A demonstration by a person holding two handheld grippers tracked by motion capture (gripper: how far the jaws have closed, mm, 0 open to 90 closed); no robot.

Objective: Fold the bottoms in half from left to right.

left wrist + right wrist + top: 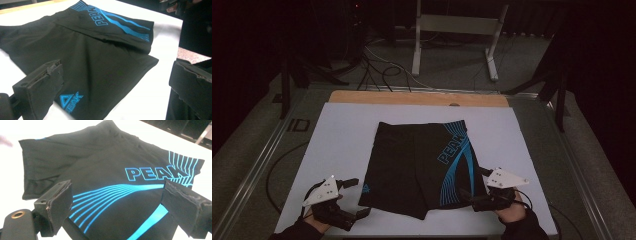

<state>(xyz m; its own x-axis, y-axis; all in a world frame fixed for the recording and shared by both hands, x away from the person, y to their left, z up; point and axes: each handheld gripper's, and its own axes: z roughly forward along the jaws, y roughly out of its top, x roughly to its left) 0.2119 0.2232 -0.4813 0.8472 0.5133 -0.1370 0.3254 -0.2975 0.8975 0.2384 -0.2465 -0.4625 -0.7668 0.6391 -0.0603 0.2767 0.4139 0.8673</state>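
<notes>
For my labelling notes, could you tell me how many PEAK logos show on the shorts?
2: a large one on the right leg, a small one at the left hem. The underside is hidden.

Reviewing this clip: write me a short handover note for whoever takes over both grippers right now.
Left gripper: jaws open, holding nothing, at the near left hem of the shorts.
Right gripper: jaws open, holding nothing, at the near right hem.
The black shorts with blue PEAK lettering lie spread flat on the white mat, waistband on the far side, legs toward the person.
Done: shorts laid out; no fold visible yet.
Left: probably grip both hems and start folding, though that is only a guess from the gripper positions.
</notes>
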